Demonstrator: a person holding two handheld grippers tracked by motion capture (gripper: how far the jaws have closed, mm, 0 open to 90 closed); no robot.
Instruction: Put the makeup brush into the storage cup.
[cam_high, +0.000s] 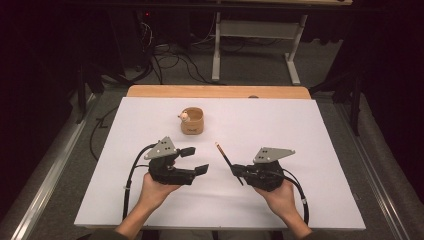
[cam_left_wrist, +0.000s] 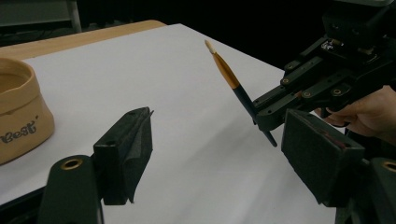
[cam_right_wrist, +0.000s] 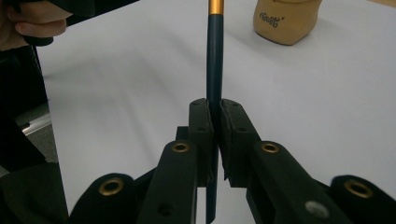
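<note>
1. High view: we see the right gripper (cam_high: 236, 171) in the person's right hand (cam_high: 282, 196), low over the white worktop (cam_high: 320, 150), its jaws closed on a dark pencil-like brush (cam_high: 226, 159). The brush slants up and away, its pale tip toward the tan cup (cam_high: 192, 121), well apart from it. The cup stands upright near the worktop's far middle, with a small pale thing at its rim that we cannot identify.
2. Same view: the left gripper (cam_high: 195, 160) sits in the left hand (cam_high: 155, 192), jaws wide with nothing between them, pointing toward the right gripper.
3. Left gripper view: we look between the two wide-apart jaws. Beyond them the right gripper (cam_left_wrist: 268, 116) pinches the brush (cam_left_wrist: 233, 84), orange band and pale tip raised off the worktop. The cup (cam_left_wrist: 21, 112) stands at the left edge.
4. Right gripper view: the jaws clamp the brush's (cam_right_wrist: 215, 65) dark shaft, which runs straight up between them. The cup (cam_right_wrist: 285, 21) stands beyond, to the right.
</note>
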